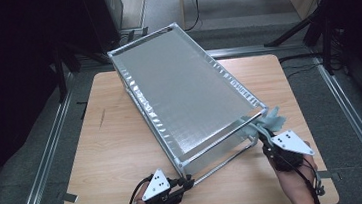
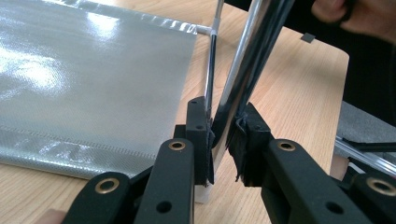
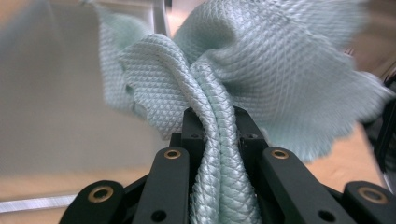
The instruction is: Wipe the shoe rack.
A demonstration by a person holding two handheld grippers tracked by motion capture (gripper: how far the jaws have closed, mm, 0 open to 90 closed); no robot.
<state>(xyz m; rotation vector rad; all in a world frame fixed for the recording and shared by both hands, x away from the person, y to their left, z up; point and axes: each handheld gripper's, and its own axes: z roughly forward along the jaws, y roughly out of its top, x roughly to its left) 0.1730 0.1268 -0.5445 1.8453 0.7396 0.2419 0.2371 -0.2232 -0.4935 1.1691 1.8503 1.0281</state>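
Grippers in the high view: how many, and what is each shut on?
2. The left gripper is at the rack's near-left corner, shut on its chrome rod. The right gripper is at the near-right corner, shut on a pale green cloth.

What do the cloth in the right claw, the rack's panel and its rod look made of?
Cloth: pale green woven fabric, likely microfibre, with a raised diamond texture. Panel: silvery woven sheet, probably coated fabric, with a glossy sheen. Rod, clamped in the left claw: polished metal, mirror-like reflections.
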